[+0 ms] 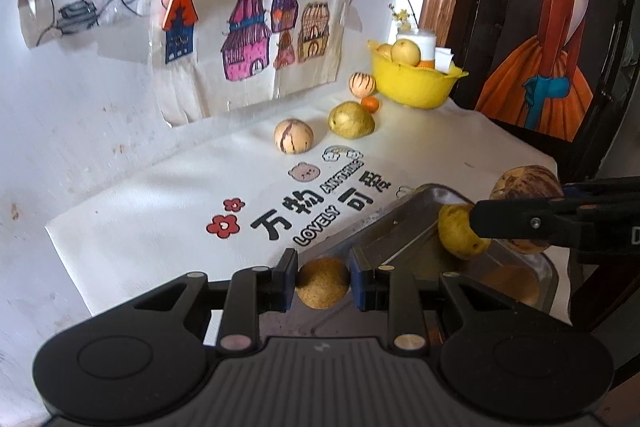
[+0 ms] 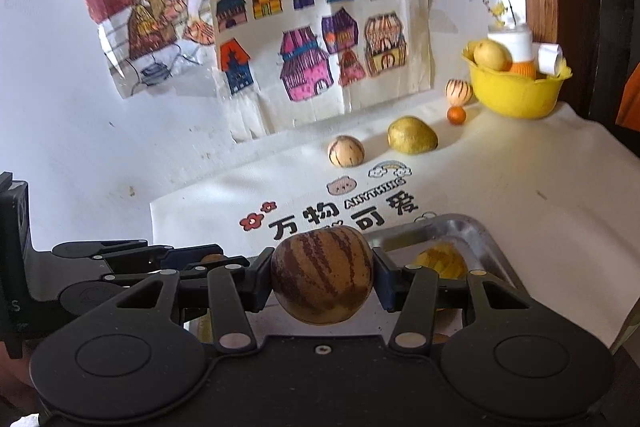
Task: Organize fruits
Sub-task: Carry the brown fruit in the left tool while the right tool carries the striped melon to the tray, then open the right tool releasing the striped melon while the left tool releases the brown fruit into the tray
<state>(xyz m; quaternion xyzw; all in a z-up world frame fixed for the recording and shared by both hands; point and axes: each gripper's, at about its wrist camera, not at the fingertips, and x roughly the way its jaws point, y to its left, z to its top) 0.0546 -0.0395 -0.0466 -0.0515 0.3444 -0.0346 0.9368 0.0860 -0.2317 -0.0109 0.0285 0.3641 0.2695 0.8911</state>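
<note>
Clamped in the left claw (image 1: 323, 281) sits a small brown fruit (image 1: 322, 283); the right claw (image 2: 322, 277) grips a striped melon (image 2: 322, 275).

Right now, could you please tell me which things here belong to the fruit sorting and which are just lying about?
Job:
- left gripper, shut on small brown fruit
- right gripper, shut on striped fruit
- metal tray
- yellow bowl
- loose pear
- small orange

Lying about:
- house drawings
- white bottle
</note>
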